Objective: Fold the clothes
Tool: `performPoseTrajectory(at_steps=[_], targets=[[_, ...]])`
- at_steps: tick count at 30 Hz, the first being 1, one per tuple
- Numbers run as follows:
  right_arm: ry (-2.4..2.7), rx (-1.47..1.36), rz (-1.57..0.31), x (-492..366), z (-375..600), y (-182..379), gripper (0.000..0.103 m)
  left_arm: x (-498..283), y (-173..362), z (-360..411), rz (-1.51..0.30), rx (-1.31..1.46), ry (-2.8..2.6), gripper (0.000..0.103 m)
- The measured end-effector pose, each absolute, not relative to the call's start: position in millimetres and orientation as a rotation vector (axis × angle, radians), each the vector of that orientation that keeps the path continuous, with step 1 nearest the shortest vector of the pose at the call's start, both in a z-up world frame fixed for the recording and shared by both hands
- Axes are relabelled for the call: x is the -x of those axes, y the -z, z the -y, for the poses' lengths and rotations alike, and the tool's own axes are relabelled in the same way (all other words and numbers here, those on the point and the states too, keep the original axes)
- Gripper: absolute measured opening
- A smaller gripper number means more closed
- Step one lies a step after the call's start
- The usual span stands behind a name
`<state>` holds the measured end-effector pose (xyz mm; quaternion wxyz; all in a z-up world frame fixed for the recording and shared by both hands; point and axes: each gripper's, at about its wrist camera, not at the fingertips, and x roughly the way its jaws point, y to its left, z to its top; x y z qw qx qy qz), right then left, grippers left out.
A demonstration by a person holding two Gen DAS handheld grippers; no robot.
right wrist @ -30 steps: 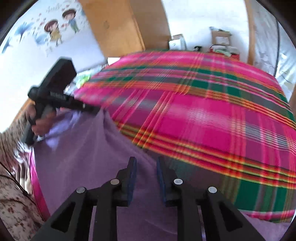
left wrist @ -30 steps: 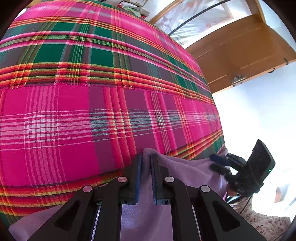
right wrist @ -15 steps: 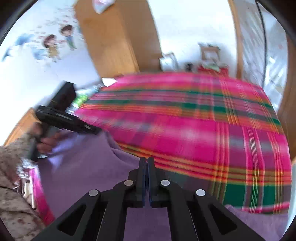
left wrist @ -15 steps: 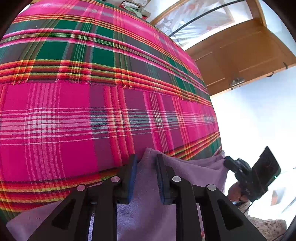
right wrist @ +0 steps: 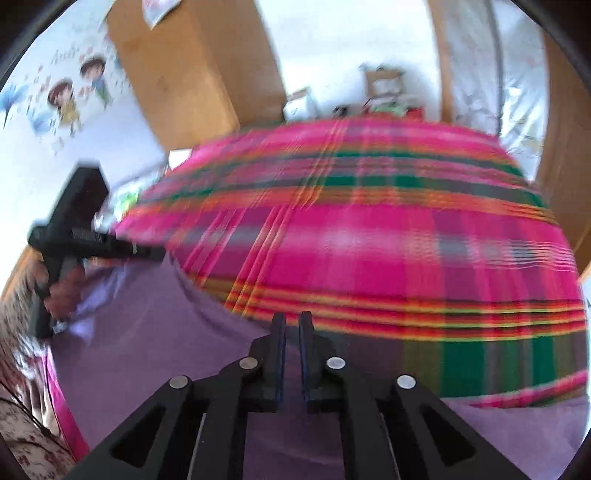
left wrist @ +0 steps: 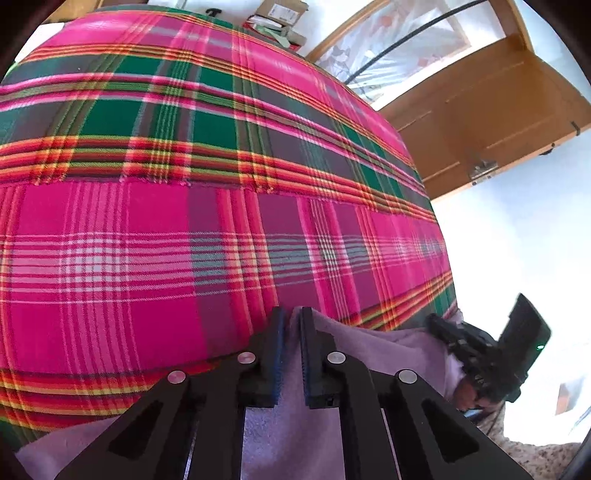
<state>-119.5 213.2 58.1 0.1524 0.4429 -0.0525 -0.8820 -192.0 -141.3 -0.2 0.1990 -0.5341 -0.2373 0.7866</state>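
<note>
Left wrist view: the left gripper (left wrist: 291,317) has its fingers (left wrist: 275,354) drawn close together, pinching a raised fold of the lilac garment (left wrist: 369,345) at its far edge. The garment lies along the near edge of the bed, on a plaid bedspread (left wrist: 147,258) of pink, green, red and yellow bands. At lower right the right gripper (left wrist: 480,354), held in a hand (left wrist: 467,395), sits at the garment's right-hand corner; a floral sleeve (left wrist: 535,454) shows below it. Behind the bed are a wooden door (left wrist: 498,122) and a cardboard box (left wrist: 282,13).

Right wrist view (motion-blurred): the right gripper (right wrist: 291,321) shows its fingers (right wrist: 277,354) nearly together with a narrow gap, purple cloth (right wrist: 166,314) directly beneath and between them; the blur leaves it unclear whether they actually clamp the fabric. The left gripper (right wrist: 92,243) appears at left, its tip touching the garment's upper-left corner, where the cloth is lifted off the bedspread (right wrist: 369,240). A wooden wardrobe (right wrist: 192,66) and cartoon wall stickers (right wrist: 66,96) stand behind
</note>
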Motion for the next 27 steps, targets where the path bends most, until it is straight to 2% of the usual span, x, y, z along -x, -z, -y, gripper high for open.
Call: performPoseTrajectory(at_steps=[3, 7, 9, 13, 19, 27], targets=[[2.625, -1.275, 0.230, 106, -242, -62, 0.025, 192, -2, 142, 0.652, 1.494, -2.236, 0.008], [2.749, -1.276, 0.342, 88, -280, -68, 0.031, 185, -8, 141, 0.650, 1.494, -2.284, 0.006], [2.806, -1.283, 0.369, 79, -296, -69, 0.034, 178, -15, 134, 0.608, 1.485, -2.315, 0.010], [2.892, -1.314, 0.345, 64, -318, -64, 0.038, 164, -33, 110, 0.460, 1.434, -2.387, 0.016], [3.052, -1.295, 0.361, 47, -357, -67, 0.042, 158, -31, 87, 0.428, 1.434, -2.347, 0.016], [2.981, -1.370, 0.612, 56, -412, -46, 0.046, 152, -25, 59, 0.410, 1.445, -2.288, 0.016]])
